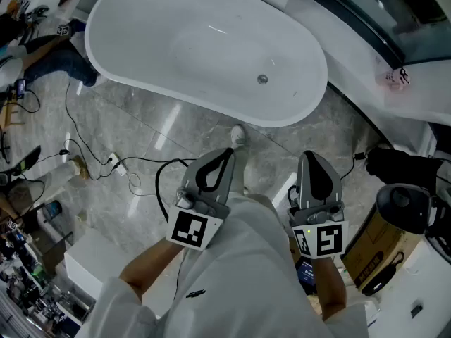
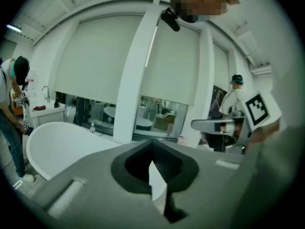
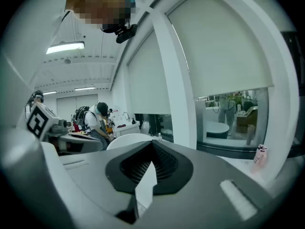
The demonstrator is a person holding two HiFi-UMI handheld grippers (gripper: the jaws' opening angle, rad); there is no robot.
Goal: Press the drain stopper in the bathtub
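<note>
Stands on a grey marble-look floor, facing a white oval freestanding bathtub. Sees the small round metal drain stopper on the bathtub's bottom toward its right end, untouched and well apart from both grippers. Holds the left gripper low above the floor, short of the bathtub's rim, jaws brought together at the tips with nothing between them. Holds the right gripper near it on the right, jaws likewise closed and empty. Points both forward toward the bathtub.
</note>
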